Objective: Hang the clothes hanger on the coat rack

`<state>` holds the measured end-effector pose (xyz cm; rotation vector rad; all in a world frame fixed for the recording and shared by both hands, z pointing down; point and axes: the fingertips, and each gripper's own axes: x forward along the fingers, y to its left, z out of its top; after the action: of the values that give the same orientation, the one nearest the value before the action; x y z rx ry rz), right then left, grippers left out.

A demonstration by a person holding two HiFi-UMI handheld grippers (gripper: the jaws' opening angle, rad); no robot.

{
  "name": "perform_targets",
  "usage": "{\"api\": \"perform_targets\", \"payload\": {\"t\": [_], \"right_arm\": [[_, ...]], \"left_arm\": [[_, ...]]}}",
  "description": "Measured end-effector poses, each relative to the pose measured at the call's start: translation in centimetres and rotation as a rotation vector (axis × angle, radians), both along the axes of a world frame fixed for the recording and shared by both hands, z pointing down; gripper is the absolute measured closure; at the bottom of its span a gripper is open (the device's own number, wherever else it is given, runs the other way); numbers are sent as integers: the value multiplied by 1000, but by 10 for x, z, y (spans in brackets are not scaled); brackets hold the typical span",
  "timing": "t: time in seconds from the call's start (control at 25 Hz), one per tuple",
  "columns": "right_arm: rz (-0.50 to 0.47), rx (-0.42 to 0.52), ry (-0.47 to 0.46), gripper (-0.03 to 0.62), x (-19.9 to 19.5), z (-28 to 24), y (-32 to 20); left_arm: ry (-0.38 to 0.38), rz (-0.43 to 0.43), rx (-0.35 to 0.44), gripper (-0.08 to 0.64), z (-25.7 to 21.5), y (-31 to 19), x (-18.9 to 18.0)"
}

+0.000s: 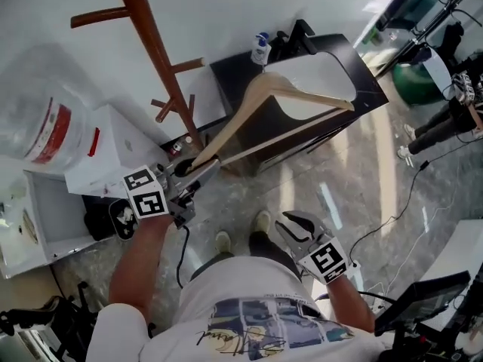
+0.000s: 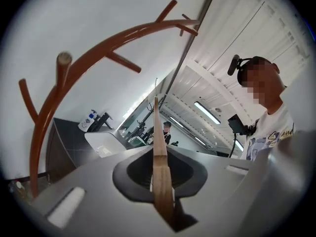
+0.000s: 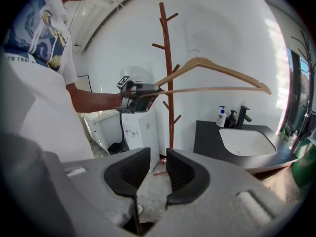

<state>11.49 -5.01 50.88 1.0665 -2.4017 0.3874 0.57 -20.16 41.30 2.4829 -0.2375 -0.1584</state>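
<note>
Head view showed the one wooden hanger (image 1: 229,125) held in the air over the sink counter (image 1: 230,81), just right of the coat rack (image 1: 155,47), its hook on no peg. My left claw (image 1: 195,169) was clamped on one end of it. My right claw (image 1: 296,228) hung empty by my waist, jaws slightly apart. Lifting was done, I judged; hooking a peg and letting go remained. I counted one hanger, one rack, two claws, one soap bottle (image 1: 261,49).
</note>
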Motion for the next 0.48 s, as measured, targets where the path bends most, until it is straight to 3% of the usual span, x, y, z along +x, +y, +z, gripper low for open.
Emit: {"api": "perform_targets", "payload": {"t": [0.16,0.48], "right_arm": [[-17,20,-3,491,-25,-3,8],[-79,80,-18,491,-56,-22,-16]], "left_arm": [[-6,6,45,529,-43,23,-32],[-51,-47,153,529,-129,17,-70]]}}
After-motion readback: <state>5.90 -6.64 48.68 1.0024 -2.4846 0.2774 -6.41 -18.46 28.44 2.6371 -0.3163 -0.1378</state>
